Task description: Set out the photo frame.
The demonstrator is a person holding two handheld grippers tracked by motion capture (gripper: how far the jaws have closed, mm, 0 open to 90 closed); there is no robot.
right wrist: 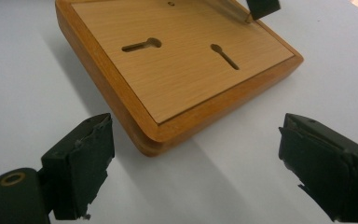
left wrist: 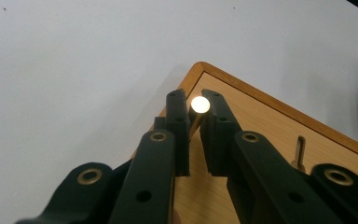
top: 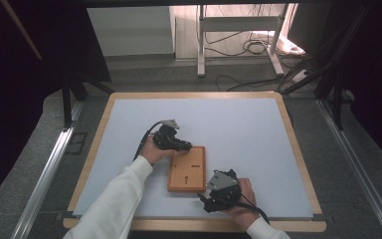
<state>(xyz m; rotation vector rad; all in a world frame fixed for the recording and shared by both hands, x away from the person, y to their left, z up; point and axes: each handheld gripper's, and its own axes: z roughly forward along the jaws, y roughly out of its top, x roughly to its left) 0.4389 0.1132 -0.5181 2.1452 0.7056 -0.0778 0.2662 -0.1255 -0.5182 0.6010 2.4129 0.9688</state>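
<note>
On the pale grey table (top: 238, 124), a flat wooden board (top: 186, 170) with 2 keyhole slots lies lengthwise toward the person. Left gripper (left wrist: 195, 114) pinches a brass pin (left wrist: 200, 104) over its far corner; right gripper (right wrist: 193, 161) gapes empty beside the near corner.

High view overhead, tool views close, sharing wooden board (top: 186, 170)

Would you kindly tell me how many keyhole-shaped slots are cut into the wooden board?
2. One keyhole slot lies toward the board's middle; the other slot lies beside it, nearer the long edge. The wooden board also has a tiny round hole; the left gripper may hide more.
</note>
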